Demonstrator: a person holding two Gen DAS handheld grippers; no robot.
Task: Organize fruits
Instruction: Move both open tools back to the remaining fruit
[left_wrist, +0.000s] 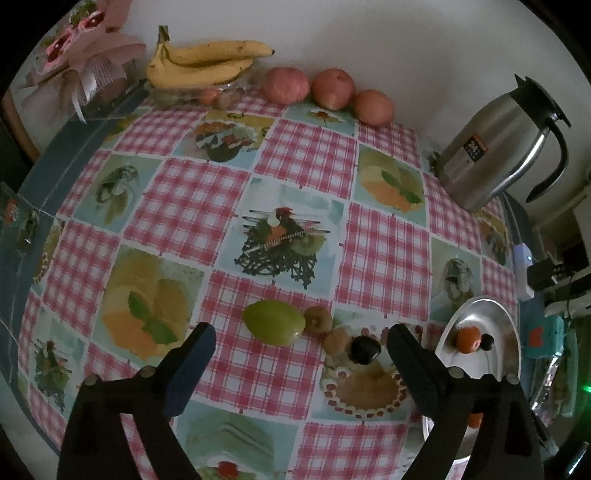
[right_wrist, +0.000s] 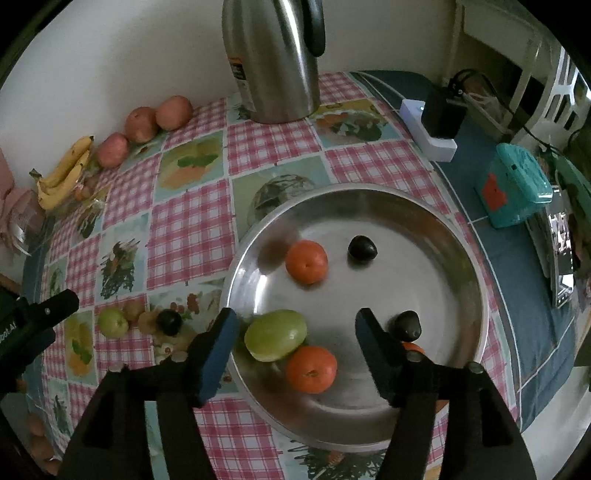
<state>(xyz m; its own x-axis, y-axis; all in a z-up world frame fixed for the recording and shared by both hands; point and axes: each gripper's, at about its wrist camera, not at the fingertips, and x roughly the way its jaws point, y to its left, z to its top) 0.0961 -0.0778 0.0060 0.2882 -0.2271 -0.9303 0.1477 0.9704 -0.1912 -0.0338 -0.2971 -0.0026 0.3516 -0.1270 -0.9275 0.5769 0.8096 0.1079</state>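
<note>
Left tongs (left_wrist: 299, 338) and right tongs (right_wrist: 295, 325), both released and empty; green fruit (left_wrist: 273, 322) on bench (left_wrist: 295, 158) may roll if nudged off-centre.

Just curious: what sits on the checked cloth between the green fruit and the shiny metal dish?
In the left wrist view, two small brown fruits and a dark plum-like fruit lie between the green fruit and the metal dish.

A table (left_wrist: 295, 177) under a checked fruit-print cloth carried everything. On it sat a steel tray (right_wrist: 461, 266), a metal jug (right_wrist: 273, 59), three apples (left_wrist: 328, 88), bananas (left_wrist: 199, 62) and a green fruit (left_wrist: 273, 322).
</note>
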